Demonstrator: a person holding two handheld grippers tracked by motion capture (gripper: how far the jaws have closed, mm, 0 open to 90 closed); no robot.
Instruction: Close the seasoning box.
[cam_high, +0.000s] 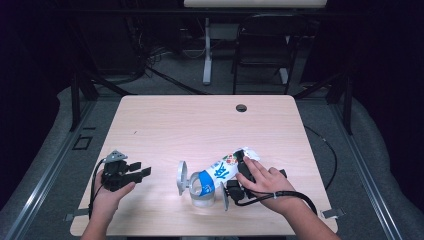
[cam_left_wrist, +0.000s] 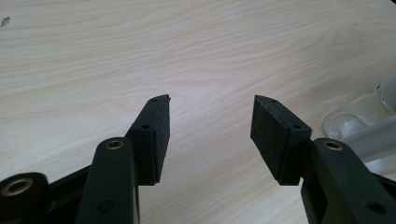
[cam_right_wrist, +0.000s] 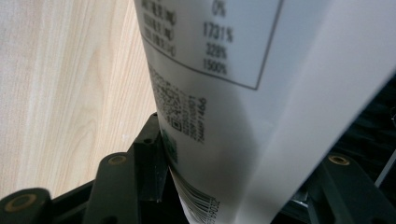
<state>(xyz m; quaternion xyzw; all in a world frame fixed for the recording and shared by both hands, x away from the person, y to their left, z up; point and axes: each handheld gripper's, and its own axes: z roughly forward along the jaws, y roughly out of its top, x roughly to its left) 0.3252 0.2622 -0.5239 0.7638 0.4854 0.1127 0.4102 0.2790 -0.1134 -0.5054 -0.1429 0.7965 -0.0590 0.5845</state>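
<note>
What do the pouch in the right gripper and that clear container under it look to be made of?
Pouch: looks like thin plastic film, glossy white with printed label text and a barcode; it bends between the right gripper jaws. Clear container: transparent, glass or hard plastic, I cannot tell which; light glints on its rim. Table: pale wood-grain, likely matte laminate.

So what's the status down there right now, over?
Left tool open, empty. Right tool shut on pouch, tipped over glass jar. Nothing in the way.

Right gripper (cam_high: 239, 186) pads mostly hidden behind white packet (cam_right_wrist: 243, 107) between its jaws, packet cut off top and bottom, small print blurred, glass (cam_left_wrist: 359, 126) right of left gripper's (cam_left_wrist: 210, 135) jaws cut off at edge
</note>
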